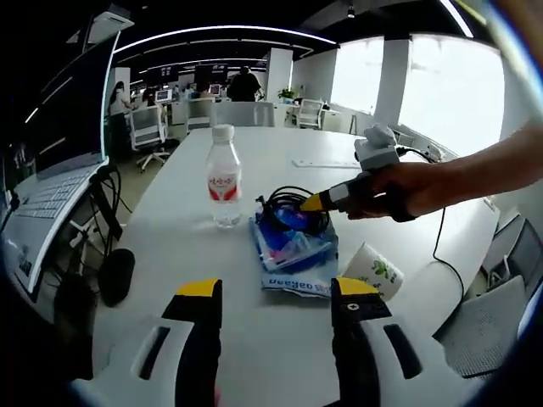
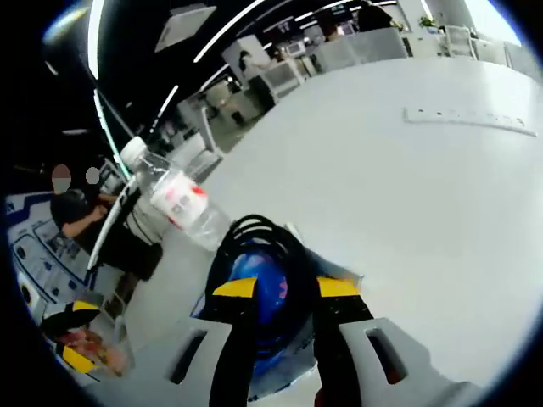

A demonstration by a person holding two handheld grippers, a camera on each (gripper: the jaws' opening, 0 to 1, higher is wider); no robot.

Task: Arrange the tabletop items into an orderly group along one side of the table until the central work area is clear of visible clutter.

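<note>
**White table, small cluster at its middle, right jaws over the cable coil**

White tabletop (image 1: 254, 170) runs long and pale away from the left gripper view, its far end reaching toward office chairs and bright windows. On its left edge an open laptop (image 1: 59, 170) stands with the screen raised, and a dark mouse (image 1: 116, 275) lies just in front of it.

Next in size is the clear water bottle (image 1: 224, 176), upright, cap on top, red-and-white label around its middle, its long axis vertical. In the right gripper view the same bottle (image 2: 174, 197) appears leaning because that camera is rolled.

Just right of the bottle lies a blue packet (image 1: 295, 246), flat, its long side running away from the left gripper, with a printed white wrapper (image 1: 297, 287) under its near edge. A coil of black cable (image 1: 293, 203) sits on the packet's far half. A paper cup (image 1: 373, 270) with green print lies tipped on its side beside the packet, mouth toward the near right.

The left gripper (image 1: 276, 292) hangs near the table edge, jaws spread apart and bare, the packet just beyond and between their tips.

The right gripper (image 2: 284, 288), held in a hand (image 1: 407, 191), points down at the coil (image 2: 259, 242); its jaws stand parted over the loop, touching nothing that I can make out.
</note>
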